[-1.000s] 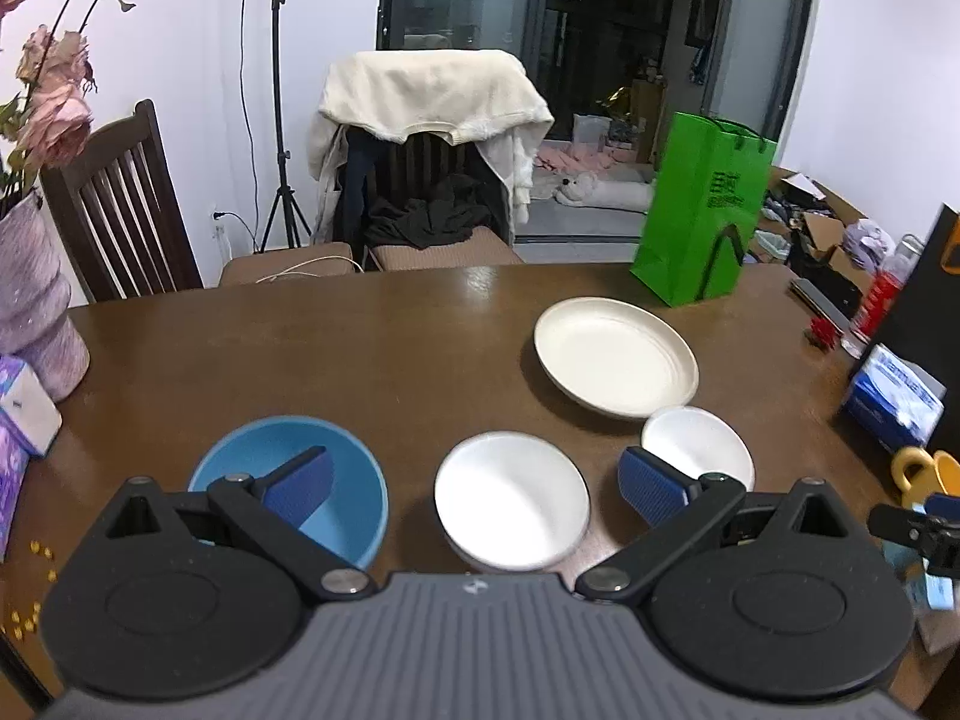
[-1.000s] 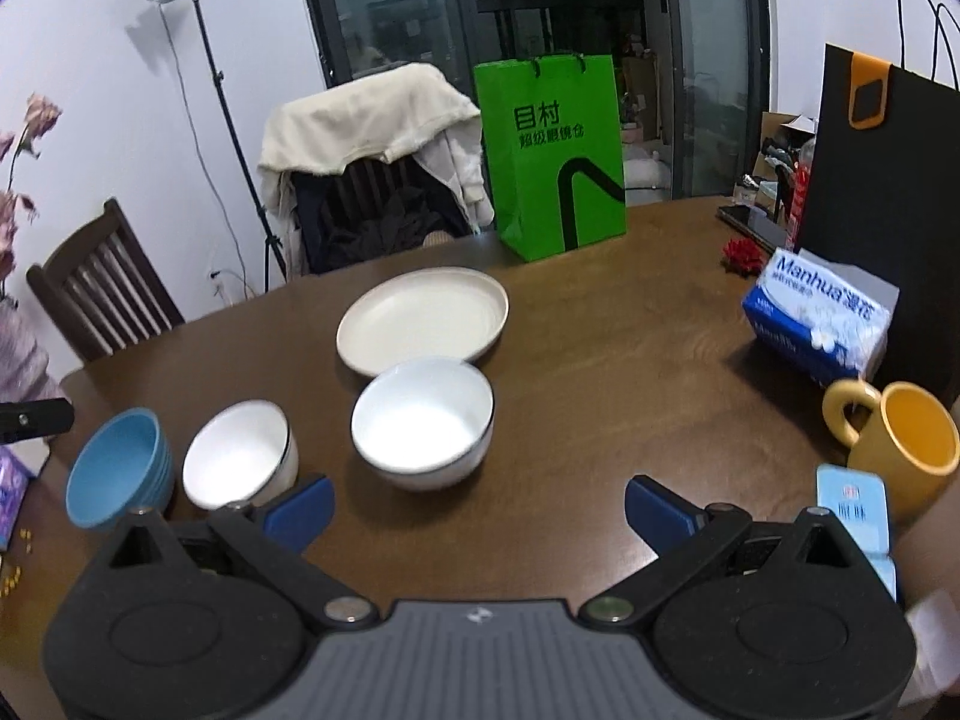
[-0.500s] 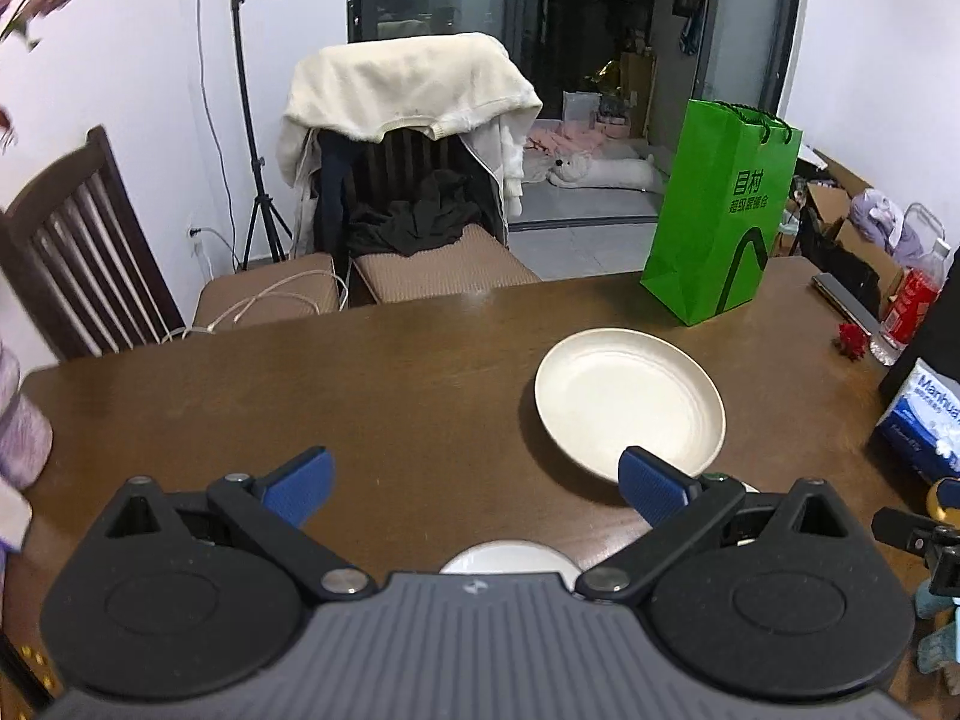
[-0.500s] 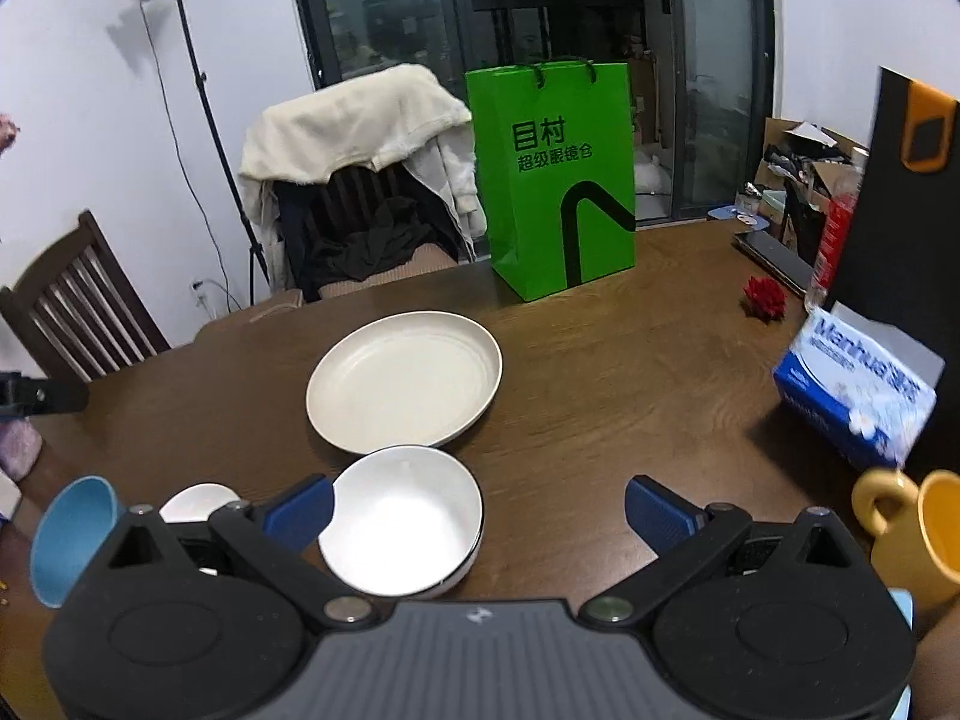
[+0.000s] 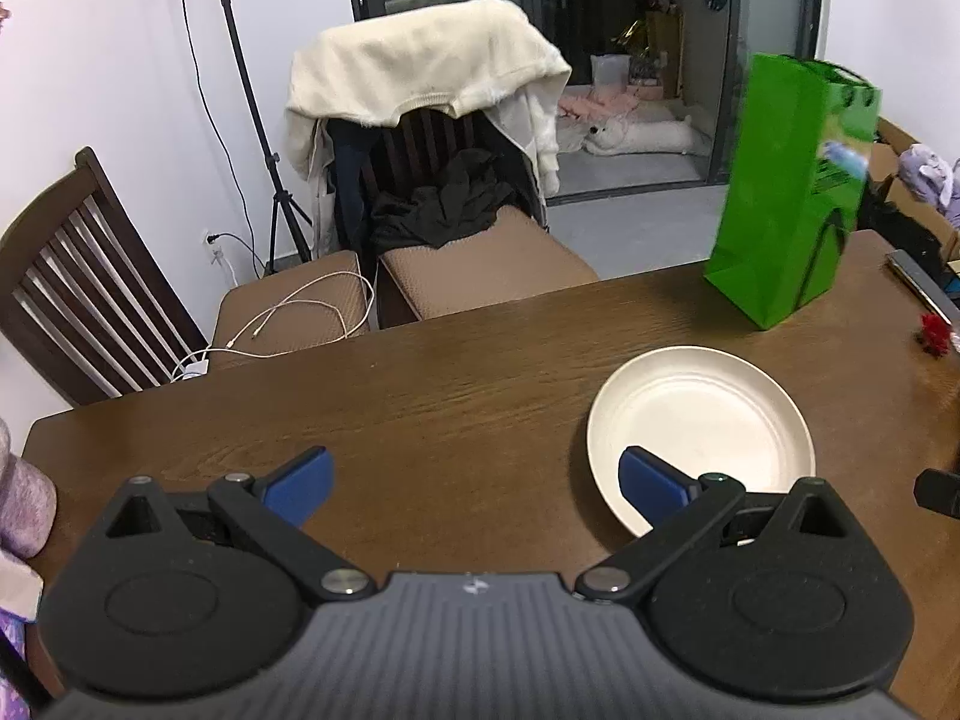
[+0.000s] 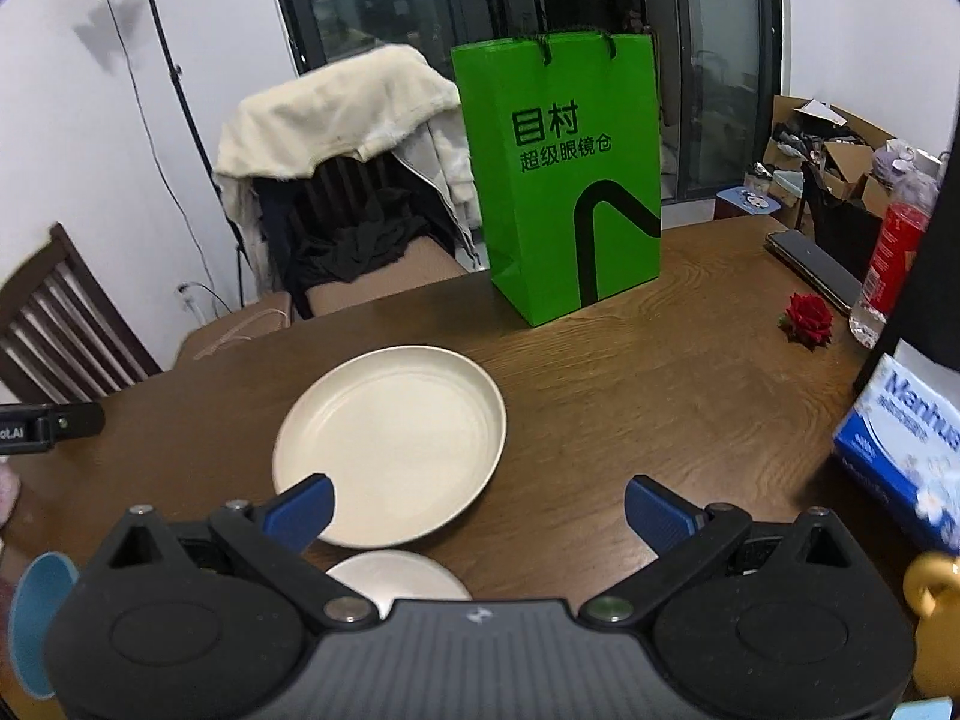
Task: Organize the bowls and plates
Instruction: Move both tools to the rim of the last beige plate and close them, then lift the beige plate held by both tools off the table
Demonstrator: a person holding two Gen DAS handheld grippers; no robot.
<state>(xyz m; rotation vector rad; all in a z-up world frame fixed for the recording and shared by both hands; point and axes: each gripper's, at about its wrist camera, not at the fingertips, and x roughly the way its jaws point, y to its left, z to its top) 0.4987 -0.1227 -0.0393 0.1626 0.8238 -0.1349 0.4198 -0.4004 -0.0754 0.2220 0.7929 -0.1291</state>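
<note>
Plate (image 6: 390, 438) lies flat, rim up, before both spread tongs (image 6: 477, 507).

- Left hand-held gripper (image 5: 474, 477): jaws spread wide, blue-padded fingertips (image 5: 298, 483) well apart, nothing between them; held above the table (image 5: 480, 396), pointing forward and slightly down.
- Right hand-held gripper (image 6: 477, 510): jaws likewise spread wide and empty, blue pads (image 6: 657, 513) well apart; held above the table, aimed forward.
- In the right wrist view, part of the left hand-held gripper's body shows at the left edge.
</note>
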